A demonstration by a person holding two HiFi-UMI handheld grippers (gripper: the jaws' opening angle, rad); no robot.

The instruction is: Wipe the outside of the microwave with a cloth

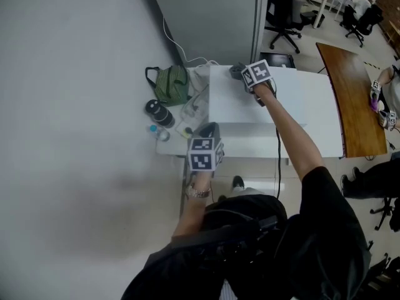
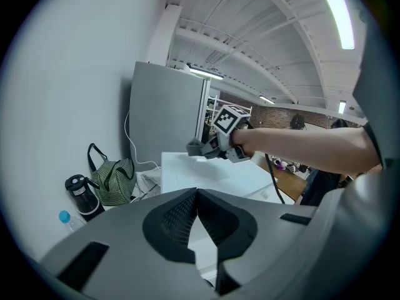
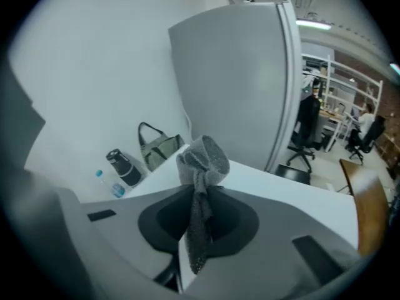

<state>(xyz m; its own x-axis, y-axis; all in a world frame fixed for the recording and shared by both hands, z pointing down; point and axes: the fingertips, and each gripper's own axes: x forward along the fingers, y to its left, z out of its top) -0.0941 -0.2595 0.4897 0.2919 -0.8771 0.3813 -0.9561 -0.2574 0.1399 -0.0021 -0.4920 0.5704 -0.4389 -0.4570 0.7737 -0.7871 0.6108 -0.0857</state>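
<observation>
The white microwave (image 1: pixel 294 105) sits below me, its flat top facing up. My right gripper (image 1: pixel 240 74) is at the top's back left corner, shut on a bunched grey cloth (image 1: pixel 235 71). In the right gripper view the cloth (image 3: pixel 201 161) sticks up from the jaws of the right gripper (image 3: pixel 201 195) over the microwave's white top (image 3: pixel 281 186). My left gripper (image 1: pixel 209 130) hovers at the microwave's front left corner. In the left gripper view the left gripper (image 2: pixel 197 195) has its fingertips together with nothing held, and the cloth (image 2: pixel 195 147) shows beyond it.
Left of the microwave stand a green striped bag (image 1: pixel 170 85), a black flask (image 1: pixel 159 112) and a small water bottle (image 1: pixel 157 132). A tall grey panel (image 1: pixel 206 17) rises behind. A wooden table (image 1: pixel 356 99) lies at the right, with an office chair (image 1: pixel 284 11) behind.
</observation>
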